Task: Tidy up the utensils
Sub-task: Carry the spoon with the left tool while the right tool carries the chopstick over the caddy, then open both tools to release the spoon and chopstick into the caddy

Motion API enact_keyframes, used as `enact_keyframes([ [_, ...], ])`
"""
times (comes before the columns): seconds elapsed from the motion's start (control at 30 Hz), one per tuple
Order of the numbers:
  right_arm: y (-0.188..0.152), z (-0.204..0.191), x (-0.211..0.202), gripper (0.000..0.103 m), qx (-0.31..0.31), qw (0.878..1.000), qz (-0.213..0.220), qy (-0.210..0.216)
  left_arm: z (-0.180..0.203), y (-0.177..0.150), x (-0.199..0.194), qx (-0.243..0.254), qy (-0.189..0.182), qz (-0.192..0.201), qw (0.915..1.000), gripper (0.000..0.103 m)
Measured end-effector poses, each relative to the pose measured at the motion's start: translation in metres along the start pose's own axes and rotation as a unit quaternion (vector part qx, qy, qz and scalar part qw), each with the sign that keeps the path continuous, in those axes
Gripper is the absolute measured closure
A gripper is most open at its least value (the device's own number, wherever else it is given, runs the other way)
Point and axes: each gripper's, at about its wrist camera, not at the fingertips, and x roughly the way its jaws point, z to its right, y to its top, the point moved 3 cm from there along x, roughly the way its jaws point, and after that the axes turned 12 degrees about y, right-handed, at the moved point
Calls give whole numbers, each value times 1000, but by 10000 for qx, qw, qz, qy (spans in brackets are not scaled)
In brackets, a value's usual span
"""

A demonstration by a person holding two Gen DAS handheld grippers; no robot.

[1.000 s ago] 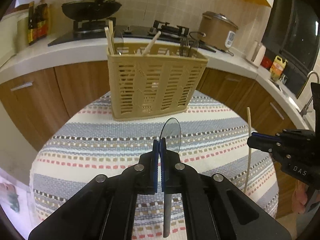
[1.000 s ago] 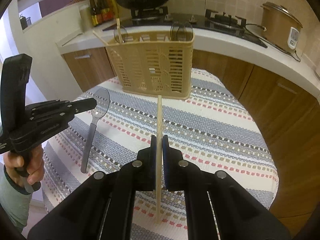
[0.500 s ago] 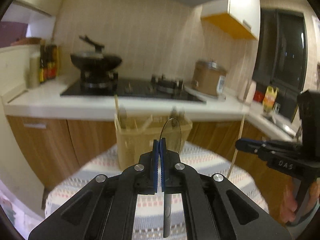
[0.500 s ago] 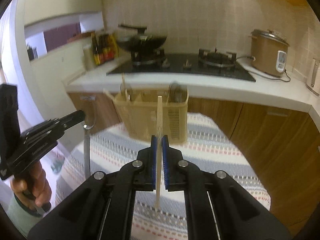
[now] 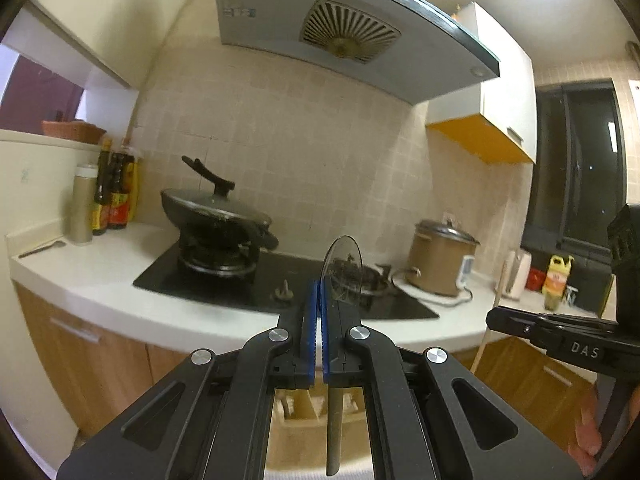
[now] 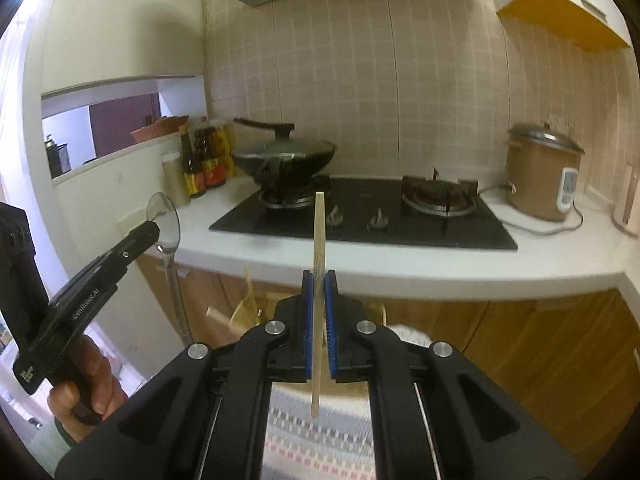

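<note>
The spoon (image 5: pixel 342 276) is clear plastic with a grey handle; it stands upright, its round bowl above the pads. The chopstick (image 6: pixel 319 248) is a pale wooden stick, also upright. The beige slotted basket (image 6: pixel 248 312) shows only partly, low behind the fingers, with some sticks in it.

The left gripper (image 5: pixel 319 312) has its jaws closed tight on the spoon just under the bowl. The right gripper (image 6: pixel 319 308) has its jaws closed on the chopstick near its middle. A hand (image 6: pixel 86 384) holds the left gripper's handle.

Below lies a striped cloth (image 6: pixel 316 440). Behind is a white counter (image 6: pixel 400 268) with a black gas hob (image 6: pixel 360 220), a covered wok (image 6: pixel 286 158), sauce bottles (image 6: pixel 202 164) and a brown rice cooker (image 6: pixel 540 176), under a range hood (image 5: pixel 352 36).
</note>
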Motion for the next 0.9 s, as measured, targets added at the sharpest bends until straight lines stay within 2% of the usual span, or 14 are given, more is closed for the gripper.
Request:
enact_keyframes([
  [0.13, 15, 2, 18, 99, -60, 9999, 115, -91, 2, 3, 25, 59, -36, 162, 9998, 103],
  [0.33, 25, 10, 36, 99, -370, 9969, 326, -609, -3, -5, 57, -11, 55, 229, 9997, 103],
  [0.47, 21, 18, 53, 99, -525, 9944, 294, -864, -12, -14, 75, -145, 156, 219, 9995, 103],
  [0.63, 9, 30, 75, 99, -497, 9945, 165, -904, -14, -27, 90, -25, 360, 199, 9992, 103],
  [0.9, -7, 39, 93, 99, -478, 9944, -22, -943, -18, -43, 100, -20, 396, 113, 9992, 103],
])
